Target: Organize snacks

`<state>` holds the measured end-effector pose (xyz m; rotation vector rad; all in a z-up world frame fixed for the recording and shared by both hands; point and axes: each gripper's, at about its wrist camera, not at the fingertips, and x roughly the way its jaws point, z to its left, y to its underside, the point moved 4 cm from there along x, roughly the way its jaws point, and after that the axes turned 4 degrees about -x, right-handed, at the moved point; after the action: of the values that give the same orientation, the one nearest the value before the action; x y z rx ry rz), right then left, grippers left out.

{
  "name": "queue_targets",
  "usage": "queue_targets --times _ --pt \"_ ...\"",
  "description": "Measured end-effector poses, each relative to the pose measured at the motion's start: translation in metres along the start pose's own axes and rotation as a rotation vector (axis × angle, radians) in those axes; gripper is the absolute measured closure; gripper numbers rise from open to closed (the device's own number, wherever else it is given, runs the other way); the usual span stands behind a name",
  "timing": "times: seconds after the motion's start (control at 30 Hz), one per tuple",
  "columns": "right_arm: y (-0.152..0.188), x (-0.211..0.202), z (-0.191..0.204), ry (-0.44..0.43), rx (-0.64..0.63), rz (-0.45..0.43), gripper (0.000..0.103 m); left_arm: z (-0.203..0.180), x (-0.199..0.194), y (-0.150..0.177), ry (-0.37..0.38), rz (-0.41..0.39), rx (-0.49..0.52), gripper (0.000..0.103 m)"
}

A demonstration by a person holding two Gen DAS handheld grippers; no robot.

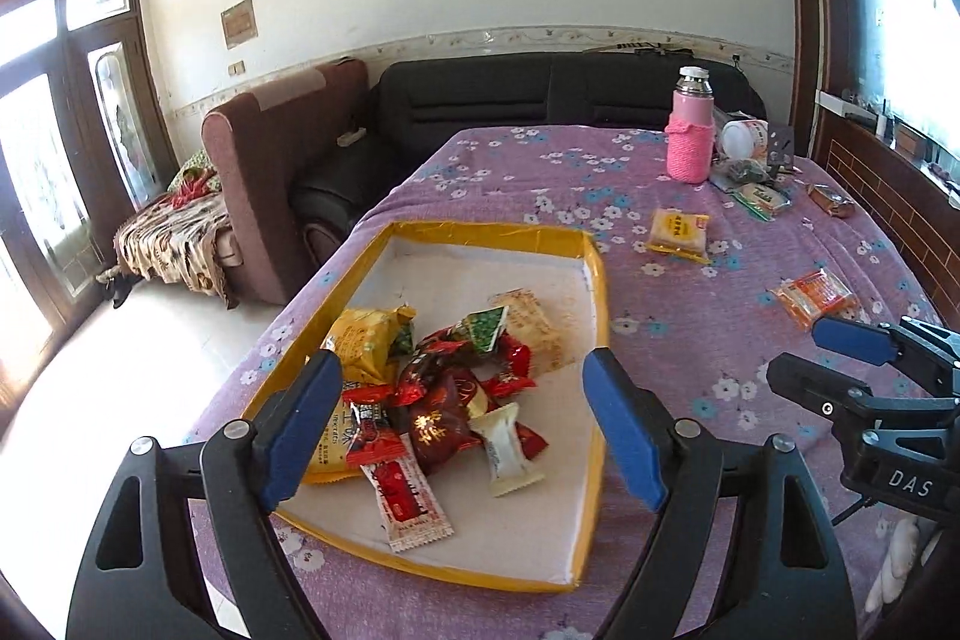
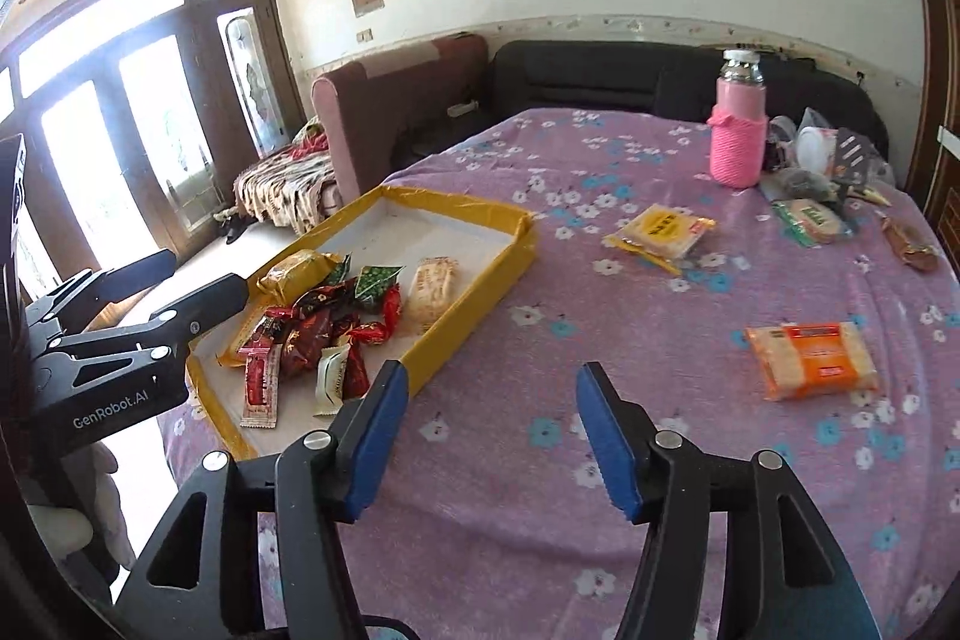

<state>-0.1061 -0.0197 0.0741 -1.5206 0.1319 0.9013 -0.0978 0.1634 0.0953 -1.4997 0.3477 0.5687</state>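
A yellow-rimmed tray (image 1: 492, 235) (image 2: 468, 322) with a white floor lies on the purple flowered cloth. It holds a pile of wrapped snacks (image 1: 438, 400) (image 2: 324, 334), red, yellow, white and green. My left gripper (image 1: 462, 364) (image 2: 192, 277) hovers over the tray's near end, open and empty. Open too, my right gripper (image 2: 492, 373) (image 1: 822, 358) hangs over bare cloth just right of the tray with nothing between its pads. Loose on the cloth are an orange pack (image 2: 813, 358) (image 1: 816, 298), a yellow pack (image 2: 660, 226) (image 1: 678, 232), a green-edged pack (image 2: 810, 220) and a brown one (image 2: 909, 241).
A bottle in a pink knitted sleeve (image 2: 738, 142) (image 1: 690, 142) stands at the far right of the table beside a white jar (image 1: 744, 136) and small clutter. The table's edge drops off left of the tray. Sofas stand beyond the table.
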Motion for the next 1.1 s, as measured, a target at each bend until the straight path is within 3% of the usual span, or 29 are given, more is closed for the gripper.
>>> queue_targets --times 0.2,0.37,0.47,0.6,0.67,0.7,0.77,0.9,1.0,1.1 --pt "0.008 -0.022 -0.011 -0.007 0.046 -0.036 0.042 -0.018 -0.018 0.000 -0.017 -0.030 0.042 0.020" --pt "0.014 -0.042 -0.011 -0.001 0.057 -0.081 0.042 -0.022 -0.044 -0.003 -0.033 -0.102 0.049 0.020" --pt "0.016 -0.059 -0.009 0.012 0.048 -0.121 0.042 -0.019 -0.074 -0.008 -0.094 -0.221 0.025 0.018" --pt "0.018 -0.090 0.000 0.011 0.021 -0.206 0.040 -0.017 -0.125 -0.007 -0.219 -0.425 0.009 0.000" --pt "0.018 -0.109 0.008 0.021 -0.006 -0.262 0.035 -0.018 -0.152 0.000 -0.234 -0.538 0.012 0.000" --pt "0.019 -0.118 0.014 0.031 -0.028 -0.291 0.032 -0.018 -0.157 0.003 -0.233 -0.558 0.011 0.000" --pt "0.021 -0.129 0.025 0.048 -0.070 -0.322 0.024 -0.020 -0.164 0.006 -0.202 -0.551 0.008 0.000" --pt "0.034 -0.129 0.054 0.112 -0.177 -0.321 0.017 -0.016 -0.148 0.012 -0.063 -0.398 -0.037 0.000" --pt "0.047 -0.106 0.067 0.171 -0.226 -0.252 0.017 -0.010 -0.128 0.017 -0.029 -0.314 -0.072 0.000" --pt "0.055 -0.076 0.062 0.149 -0.177 -0.157 0.017 -0.006 -0.106 0.024 -0.019 -0.236 -0.100 0.000"
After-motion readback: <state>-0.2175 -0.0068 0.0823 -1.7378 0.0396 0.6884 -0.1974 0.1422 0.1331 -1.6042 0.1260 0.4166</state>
